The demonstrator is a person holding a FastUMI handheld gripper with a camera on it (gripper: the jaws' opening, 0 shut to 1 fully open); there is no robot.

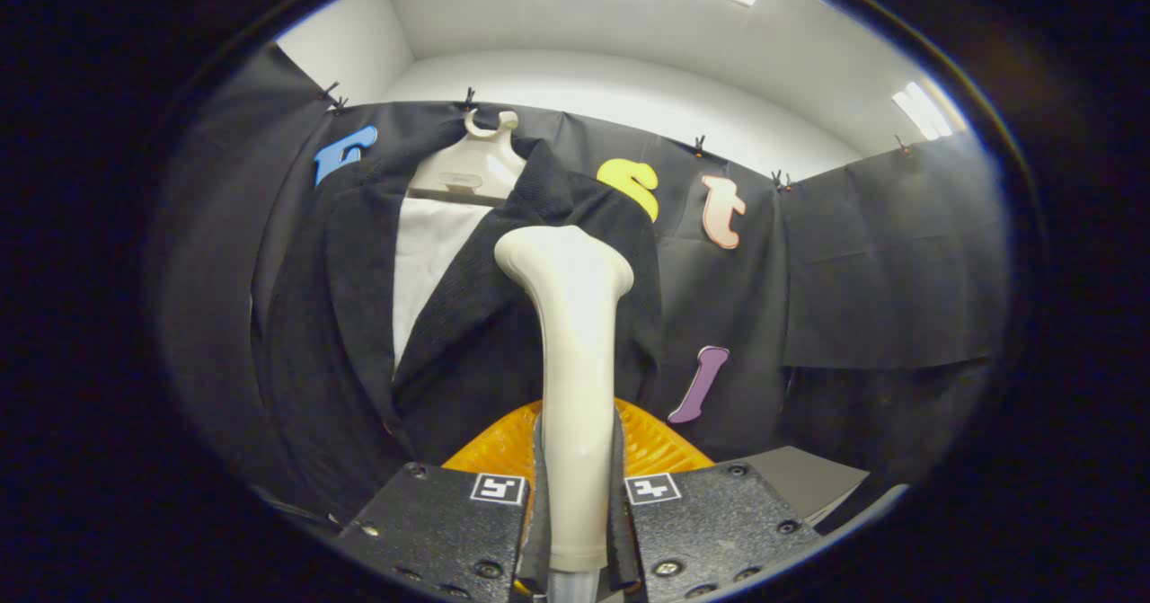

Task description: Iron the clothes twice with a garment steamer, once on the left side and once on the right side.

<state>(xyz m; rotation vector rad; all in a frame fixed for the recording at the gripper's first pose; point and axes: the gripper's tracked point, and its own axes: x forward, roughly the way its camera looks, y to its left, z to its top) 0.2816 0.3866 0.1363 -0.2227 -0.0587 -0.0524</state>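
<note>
A cream garment steamer (573, 360) stands upright between my two black fingers (449, 518), and my gripper (575, 495) is shut on its handle. Its flared head (564, 261) reaches up against the right front panel of a dark suit jacket (485, 351), just below the right lapel. The jacket hangs on a cream hanger (472, 167) over a white shirt (431, 261), straight ahead and slightly left of the fingers. Whether the head touches the cloth I cannot tell.
An orange ribbed object (660, 446) lies low just beyond the fingers, behind the steamer's handle. A grey flat surface (809, 482) sits to its right. Black cloth walls (889, 261) close off the booth behind and beside the jacket.
</note>
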